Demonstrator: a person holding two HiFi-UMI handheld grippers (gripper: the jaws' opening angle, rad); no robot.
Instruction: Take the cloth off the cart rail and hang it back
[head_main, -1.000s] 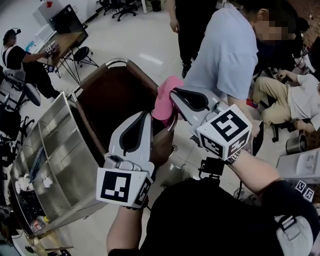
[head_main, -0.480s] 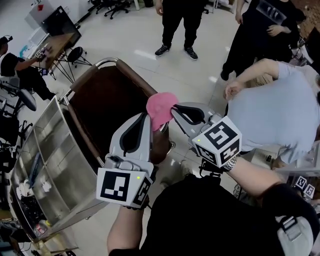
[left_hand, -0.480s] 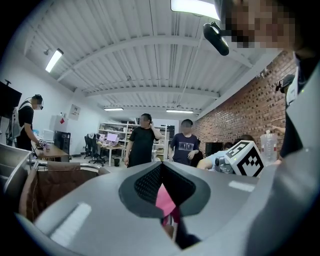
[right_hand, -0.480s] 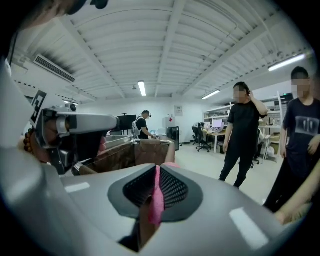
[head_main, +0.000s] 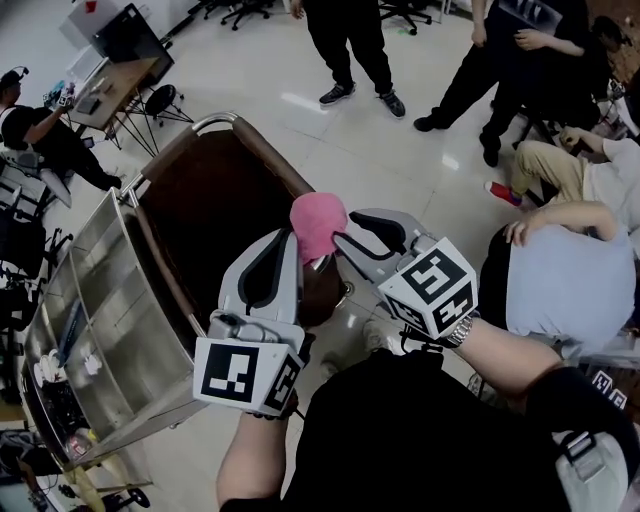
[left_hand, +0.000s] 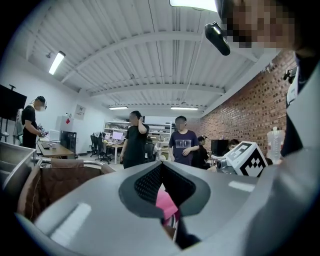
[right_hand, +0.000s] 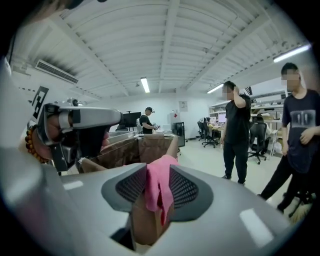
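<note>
Glossy pale floor (head_main: 380, 150) under brown-lined cart (head_main: 215, 195)

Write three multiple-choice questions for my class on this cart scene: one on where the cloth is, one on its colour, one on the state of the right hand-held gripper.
1. Where is the cloth?
A. Draped over a corner of the cart rail
B. On the floor
C. On the desk

2. What colour is the cloth?
A. Blue
B. Pink
C. White

3. How do the jaws of the right hand-held gripper stand?
A. Shut on bare rail
B. Out of view
C. Apart, with the cloth between them

Answers:
1 A: the head view shows it hanging over the brown rail corner.
2 B: it is pink in every view.
3 C: the jaws have just been opening, and the cloth hangs between the pads.
</note>
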